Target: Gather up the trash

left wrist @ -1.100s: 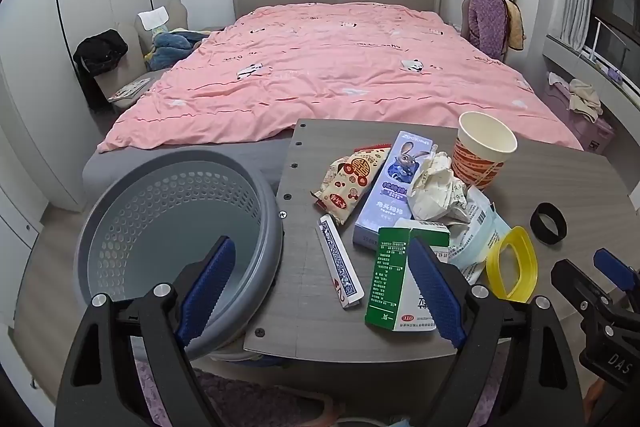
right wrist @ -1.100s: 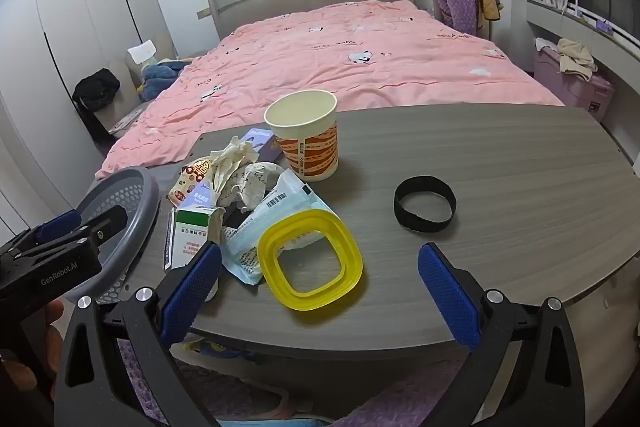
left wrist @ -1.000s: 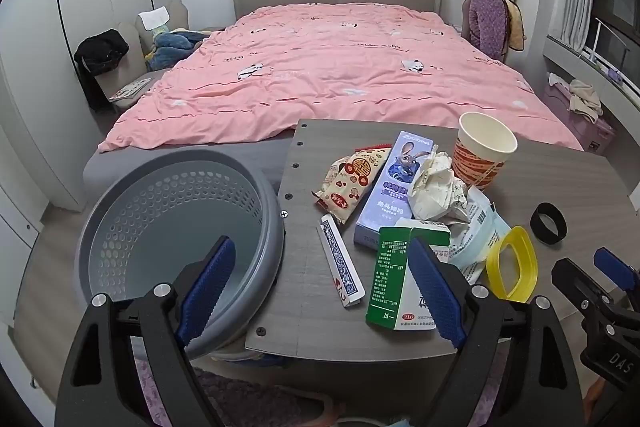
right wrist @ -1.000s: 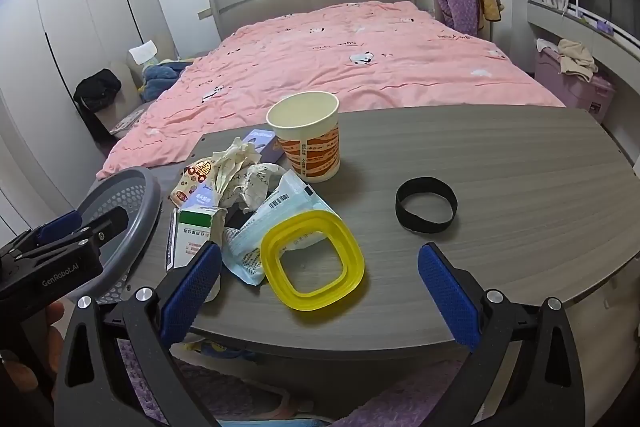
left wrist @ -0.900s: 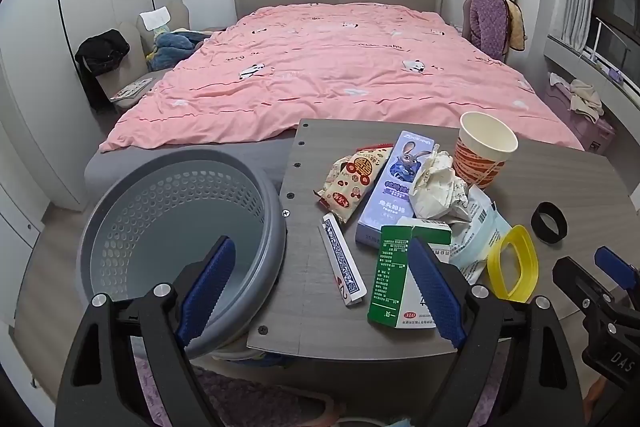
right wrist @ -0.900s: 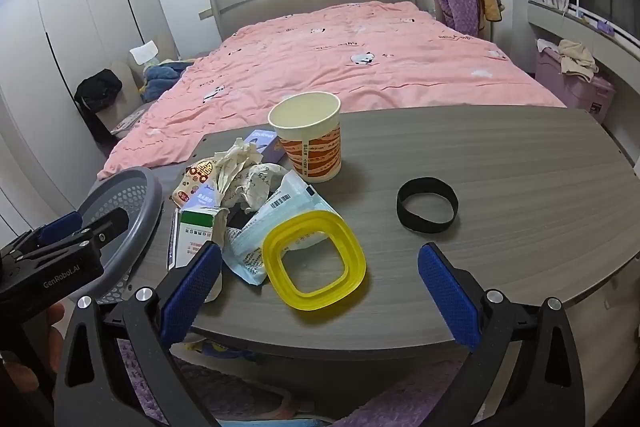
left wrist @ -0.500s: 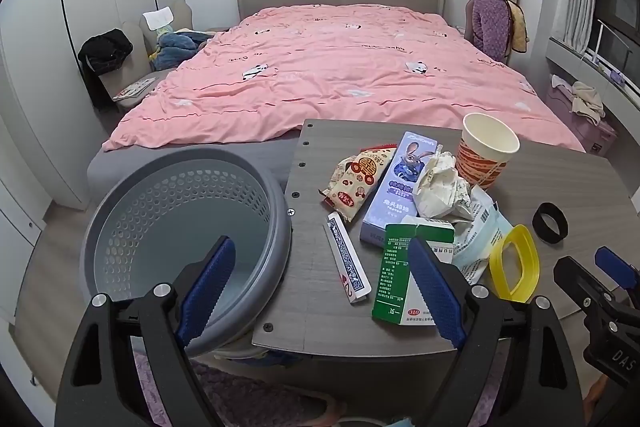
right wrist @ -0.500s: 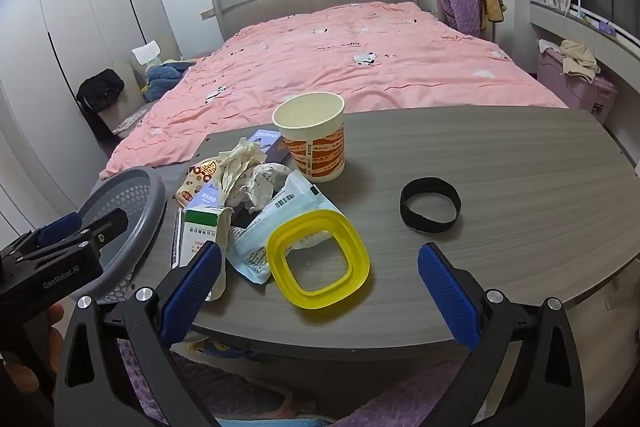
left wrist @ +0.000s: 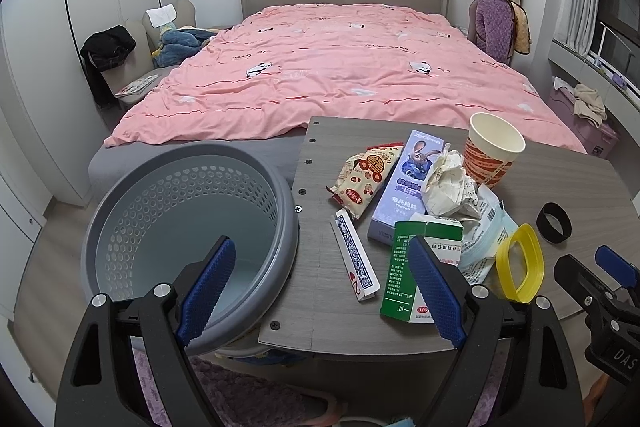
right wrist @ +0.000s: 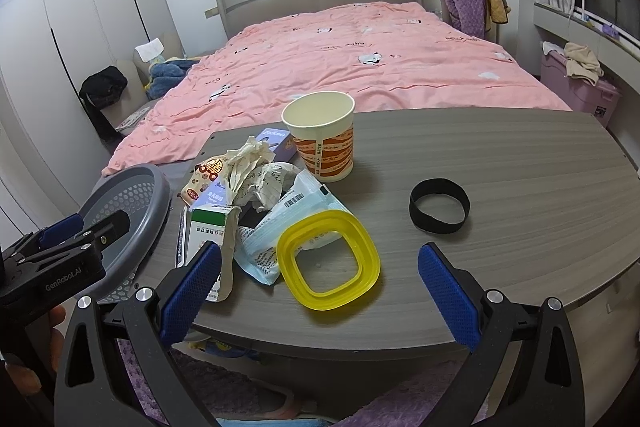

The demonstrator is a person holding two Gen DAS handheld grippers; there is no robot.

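Trash lies on the grey table (left wrist: 580, 187): a green box (left wrist: 420, 271), a playing-card pack (left wrist: 354, 255), a snack wrapper (left wrist: 362, 179), a purple toothpaste box (left wrist: 408, 183), crumpled paper (left wrist: 444, 183), a paper cup (left wrist: 494, 155), a blue packet (left wrist: 484, 243) and a yellow ring (left wrist: 520, 263). The grey basket (left wrist: 188, 219) stands left of the table. My left gripper (left wrist: 324, 283) is open and empty, over the basket rim and table edge. My right gripper (right wrist: 320, 291) is open and empty, before the yellow ring (right wrist: 328, 259), green box (right wrist: 208, 235) and cup (right wrist: 320, 135).
A black band (right wrist: 440, 205) lies on the table's right half. A bed with a pink cover (left wrist: 340, 79) stands behind the table. A chair with clothes (left wrist: 120, 63) is at the far left. A purple rug (right wrist: 240, 387) lies under the table's front edge.
Both grippers have drifted slightly left and back, so the table's contents sit a little further right in view. Both stay open and nothing on the table has moved.
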